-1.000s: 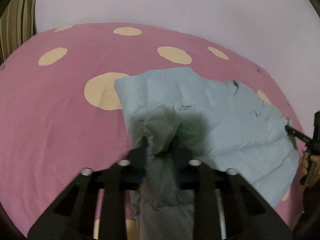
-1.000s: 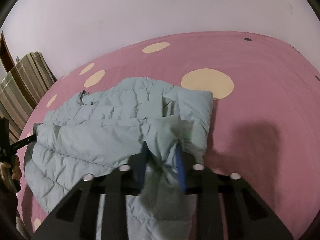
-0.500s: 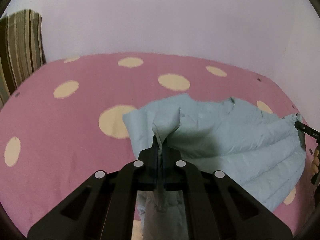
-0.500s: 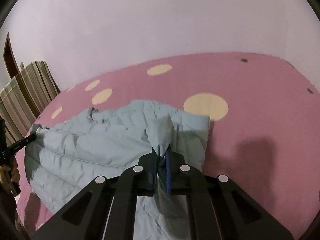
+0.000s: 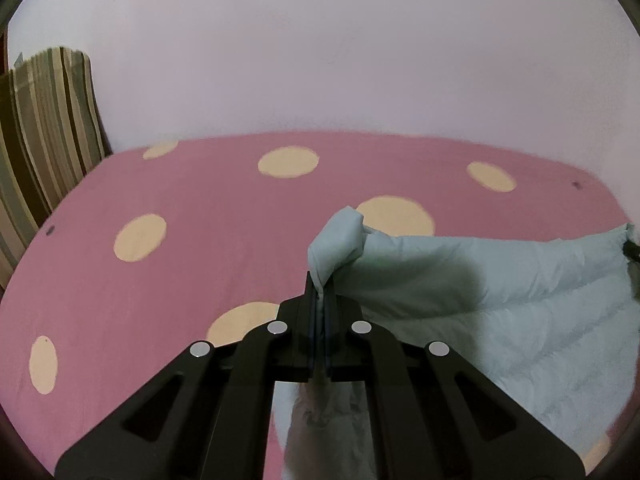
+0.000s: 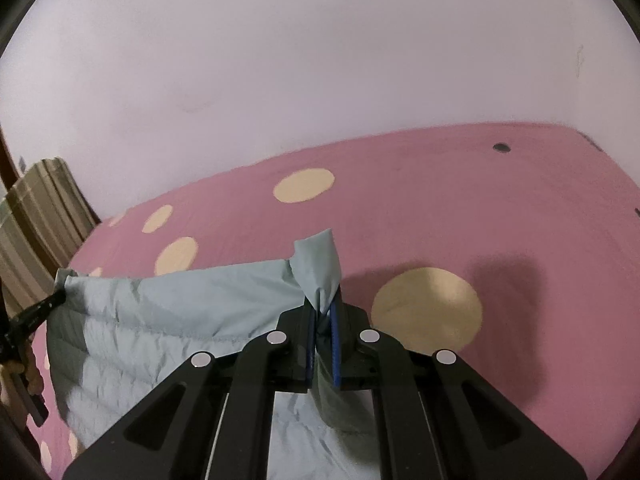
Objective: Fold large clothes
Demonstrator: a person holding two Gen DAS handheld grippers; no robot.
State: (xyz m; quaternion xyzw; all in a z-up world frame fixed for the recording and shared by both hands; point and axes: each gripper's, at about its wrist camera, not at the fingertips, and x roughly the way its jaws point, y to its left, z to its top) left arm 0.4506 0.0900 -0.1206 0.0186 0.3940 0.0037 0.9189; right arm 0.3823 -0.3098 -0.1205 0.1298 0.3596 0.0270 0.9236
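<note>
A pale blue quilted jacket point(image 5: 500, 300) hangs stretched between my two grippers above a pink bed. My left gripper point(image 5: 320, 292) is shut on one corner of it, with a fold of fabric sticking up past the fingertips. My right gripper point(image 6: 323, 304) is shut on the other corner of the jacket point(image 6: 160, 320). Each gripper shows in the other's view at the far end of the raised edge: the right one at the right rim of the left wrist view point(image 5: 632, 250), the left one at the left rim of the right wrist view point(image 6: 36, 312). The jacket's lower part hangs hidden behind the gripper bodies.
The bed has a pink cover with cream dots point(image 5: 140, 236) and runs back to a plain pale wall point(image 5: 320, 60). A striped cushion or chair back point(image 5: 44, 128) stands at the bed's left end and shows in the right wrist view too point(image 6: 40, 208).
Both grippers closed on the jacket's corners and rose, lifting its edge off the bed. The jacket now hangs taut between them and the views have tilted up toward the wall.
</note>
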